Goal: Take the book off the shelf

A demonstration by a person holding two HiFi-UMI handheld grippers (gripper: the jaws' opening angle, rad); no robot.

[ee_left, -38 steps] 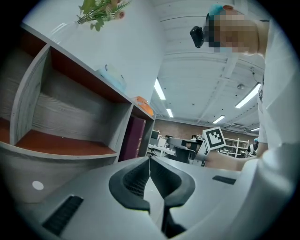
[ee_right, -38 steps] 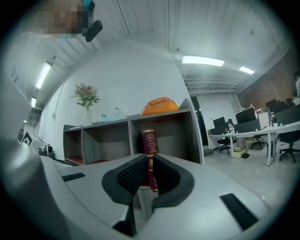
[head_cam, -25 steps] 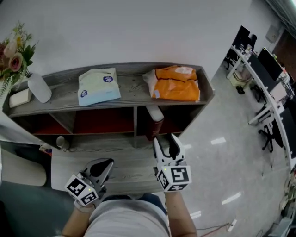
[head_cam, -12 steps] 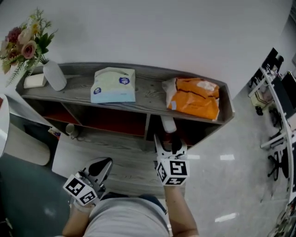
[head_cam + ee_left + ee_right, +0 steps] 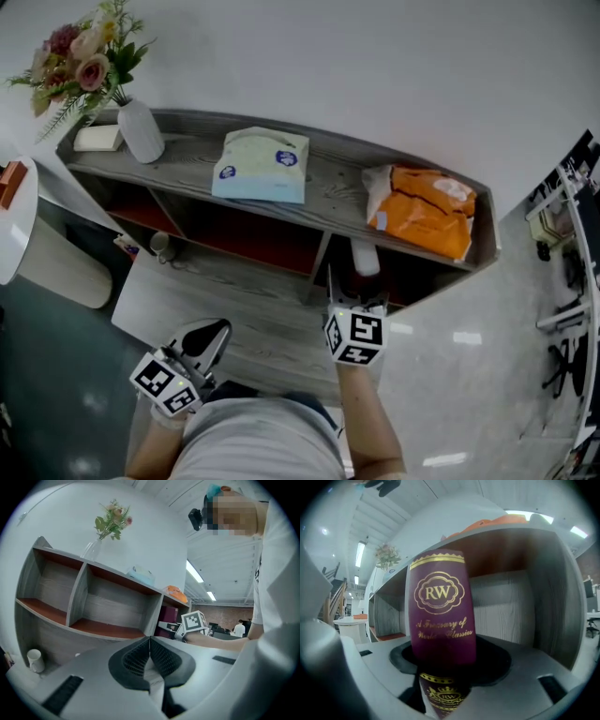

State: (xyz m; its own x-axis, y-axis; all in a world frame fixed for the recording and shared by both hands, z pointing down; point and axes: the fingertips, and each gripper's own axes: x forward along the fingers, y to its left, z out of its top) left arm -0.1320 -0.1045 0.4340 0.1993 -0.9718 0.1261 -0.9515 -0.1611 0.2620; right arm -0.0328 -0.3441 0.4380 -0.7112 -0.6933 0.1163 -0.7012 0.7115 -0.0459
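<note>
A maroon book (image 5: 440, 606) with gold lettering stands upright in the right lower compartment of the grey shelf (image 5: 323, 192). In the head view only its pale top edge (image 5: 365, 257) shows under the shelf top. My right gripper (image 5: 354, 298) reaches into that compartment. Its jaws (image 5: 450, 662) stand wide on either side of the spine, with small gaps to the pads, so it is open around the book. My left gripper (image 5: 212, 335) hangs low at the left, away from the shelf. It is shut and empty, its pads (image 5: 150, 654) meeting.
On the shelf top lie a tissue pack (image 5: 262, 165), an orange bag (image 5: 424, 211), a white vase with flowers (image 5: 141, 131) and a small white box (image 5: 97, 138). A cup (image 5: 159, 244) stands by the left lower compartment. A white round table (image 5: 14, 220) is at the far left.
My right gripper has moved forward into the right compartment and its jaws now reach around the book. The head view has swung left. My left gripper has stayed put.
</note>
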